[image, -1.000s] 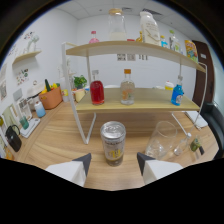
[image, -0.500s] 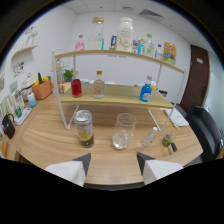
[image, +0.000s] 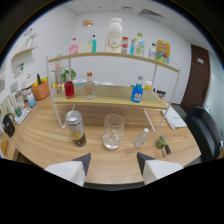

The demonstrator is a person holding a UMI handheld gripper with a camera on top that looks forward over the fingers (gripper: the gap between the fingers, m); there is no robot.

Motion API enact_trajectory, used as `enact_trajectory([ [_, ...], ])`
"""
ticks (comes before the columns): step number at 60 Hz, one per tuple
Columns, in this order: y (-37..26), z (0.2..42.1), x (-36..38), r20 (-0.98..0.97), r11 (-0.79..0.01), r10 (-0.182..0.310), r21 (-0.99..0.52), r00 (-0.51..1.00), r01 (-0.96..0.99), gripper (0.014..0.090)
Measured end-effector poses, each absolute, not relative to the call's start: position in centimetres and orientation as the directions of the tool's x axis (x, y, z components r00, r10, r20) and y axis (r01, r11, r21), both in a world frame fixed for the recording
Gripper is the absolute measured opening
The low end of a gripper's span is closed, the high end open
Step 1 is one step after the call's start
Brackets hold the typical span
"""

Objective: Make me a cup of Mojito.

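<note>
Clear glass beyond parted jaws (nothing held), can beside

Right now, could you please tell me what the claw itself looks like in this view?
The claw shows two pale, whitish fingers, broad and blocky, each ending in a dark wedge-shaped tip. Below them sits a black housing. No cables or markings show, and no hand or sleeve is visible.
</note>
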State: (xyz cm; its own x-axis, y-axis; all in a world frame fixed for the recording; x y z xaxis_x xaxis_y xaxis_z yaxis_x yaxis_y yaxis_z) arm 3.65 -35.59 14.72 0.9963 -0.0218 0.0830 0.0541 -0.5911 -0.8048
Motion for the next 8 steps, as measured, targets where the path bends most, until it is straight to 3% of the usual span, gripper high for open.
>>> enact_trajectory([
  [8,-35.49,14.51,3.76,0.071,-0.595,-0.013,-0.803,0.997,0.049,0.0857],
])
